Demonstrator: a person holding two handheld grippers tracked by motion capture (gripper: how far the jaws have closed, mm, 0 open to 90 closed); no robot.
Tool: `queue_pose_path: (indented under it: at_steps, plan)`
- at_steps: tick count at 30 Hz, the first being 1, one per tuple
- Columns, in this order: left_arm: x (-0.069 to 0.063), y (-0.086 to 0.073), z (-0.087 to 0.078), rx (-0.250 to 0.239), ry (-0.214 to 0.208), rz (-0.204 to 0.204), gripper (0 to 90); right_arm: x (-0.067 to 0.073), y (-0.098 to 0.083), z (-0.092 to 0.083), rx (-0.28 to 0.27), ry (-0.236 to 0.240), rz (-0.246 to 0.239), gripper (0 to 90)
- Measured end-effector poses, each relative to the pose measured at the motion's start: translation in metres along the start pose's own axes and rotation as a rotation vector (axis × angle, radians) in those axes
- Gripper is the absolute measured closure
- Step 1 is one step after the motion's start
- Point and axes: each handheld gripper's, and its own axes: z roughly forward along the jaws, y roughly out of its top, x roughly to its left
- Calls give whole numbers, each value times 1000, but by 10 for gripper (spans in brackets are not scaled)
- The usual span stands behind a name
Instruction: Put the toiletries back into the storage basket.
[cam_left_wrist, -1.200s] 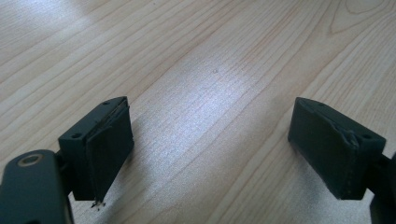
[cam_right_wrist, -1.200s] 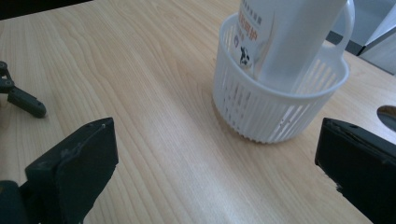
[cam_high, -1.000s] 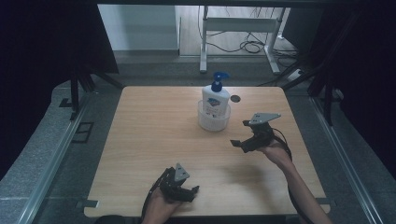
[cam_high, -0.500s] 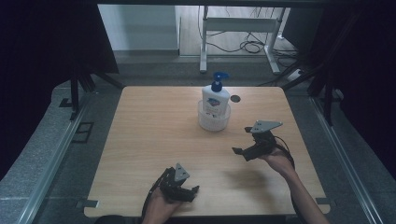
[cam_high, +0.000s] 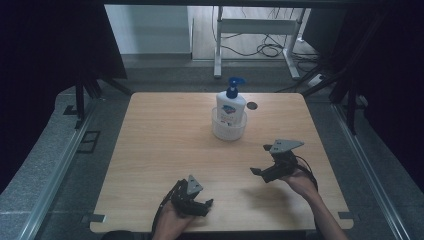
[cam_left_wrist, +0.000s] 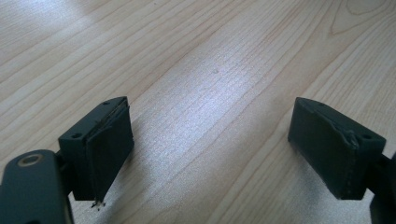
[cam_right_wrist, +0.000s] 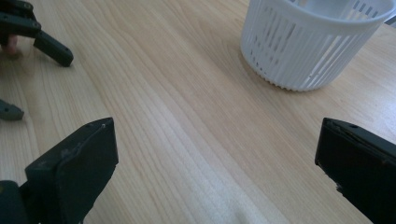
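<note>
pump bottle (cam_high: 231, 105) — white, blue pump | upright in slatted white basket (cam_high: 229, 131)

Wooden table (cam_high: 165, 150) bearing white basket (cam_high: 228, 129)

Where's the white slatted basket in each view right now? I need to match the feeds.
High view: white slatted basket at table centre-far, holding the pump bottle.
Left gripper view: not in it, just wood between open jaws.
Right gripper view: basket top right, beyond the open jaws.
Shared landmark: the wood-grain tabletop.
</note>
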Motion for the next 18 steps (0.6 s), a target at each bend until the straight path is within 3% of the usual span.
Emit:
queue_pose_path:
  at_steps: [18]
  plan:
    - [0, 0, 0, 0, 1, -3, 134, 25, -37, 0, 58, -9, 12, 0]
